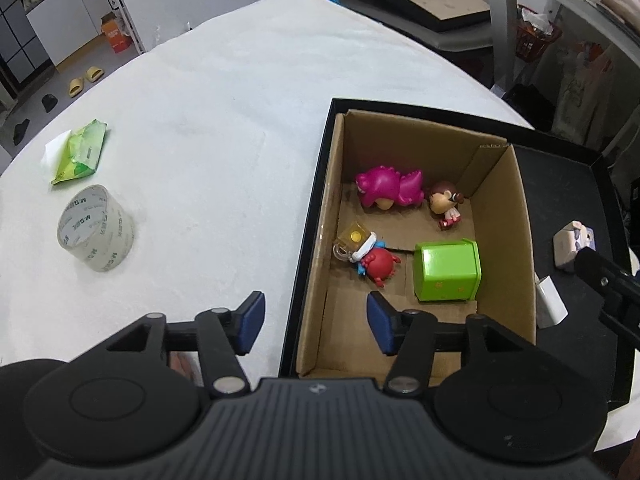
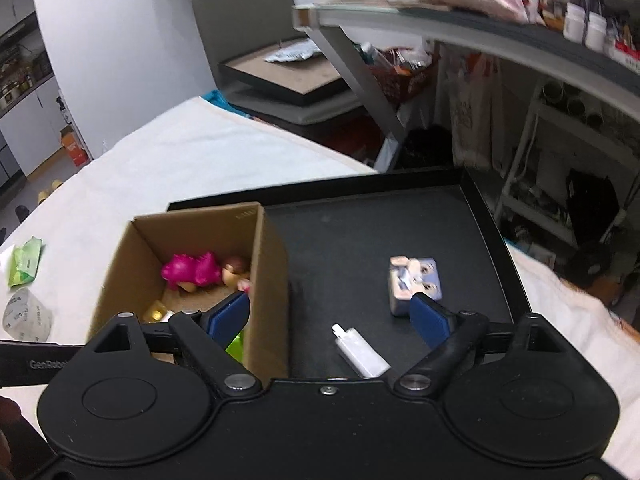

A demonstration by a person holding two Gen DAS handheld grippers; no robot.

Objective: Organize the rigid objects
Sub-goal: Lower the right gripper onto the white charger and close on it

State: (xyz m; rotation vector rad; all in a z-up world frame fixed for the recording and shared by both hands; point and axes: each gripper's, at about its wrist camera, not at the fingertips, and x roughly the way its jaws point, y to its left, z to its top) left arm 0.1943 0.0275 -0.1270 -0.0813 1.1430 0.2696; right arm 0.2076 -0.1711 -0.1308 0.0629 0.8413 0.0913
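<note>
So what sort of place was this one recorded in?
Probably a lived-in home or workroom, not a lab: slippers on the floor, cluttered shelves, and a table under a white cloth holding a cardboard box of toys.

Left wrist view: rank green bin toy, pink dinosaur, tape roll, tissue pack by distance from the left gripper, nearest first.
1. Green bin toy, in the cardboard box, just ahead-right of the left gripper.
2. Pink dinosaur, at the box's far end.
3. Tape roll, left on the white cloth.
4. Tissue pack, beyond the tape.
</note>
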